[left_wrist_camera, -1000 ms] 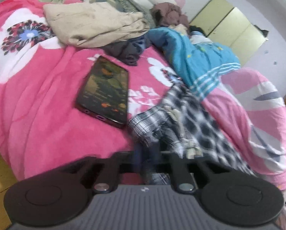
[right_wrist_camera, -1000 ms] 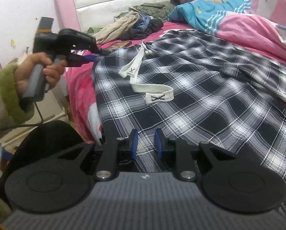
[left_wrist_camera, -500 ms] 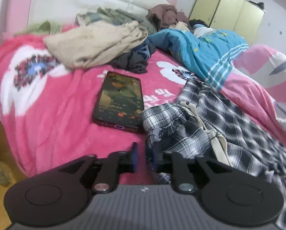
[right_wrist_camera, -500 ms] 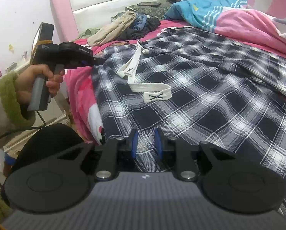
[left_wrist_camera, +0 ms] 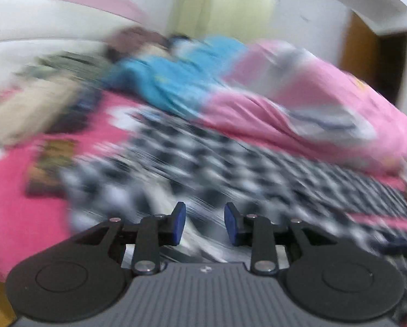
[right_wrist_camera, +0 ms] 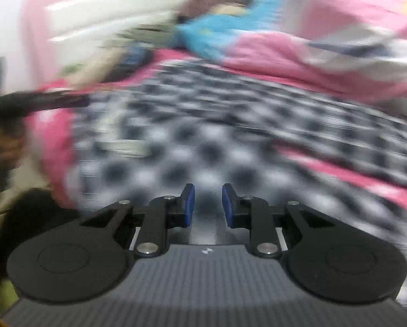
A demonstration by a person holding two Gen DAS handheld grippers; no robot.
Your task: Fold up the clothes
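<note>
Checked garment [right_wrist_camera: 230, 141] is lying spread over the pink bed [left_wrist_camera: 20, 212], right in front of both grippers. Left gripper [left_wrist_camera: 205, 222] and right gripper [right_wrist_camera: 205, 205] are both parted, holding nothing. Everything's blurry, so I'd steady up, then pinch the near edge cleanly.

left wrist view: sat low behind the left gripper [left_wrist_camera: 205, 223], close over the plaid garment [left_wrist_camera: 230, 163], facing across the bed toward the pink quilt [left_wrist_camera: 326, 103] and far wall; heavily blurred.
right wrist view: sat behind the right gripper [right_wrist_camera: 208, 205], near the plaid garment [right_wrist_camera: 230, 136], facing the headboard [right_wrist_camera: 108, 19]; blurred, with the left gripper [right_wrist_camera: 39, 102] at its left edge.
shared: both took in the garment, the blue bedding [left_wrist_camera: 176, 81] and the quilt.
</note>
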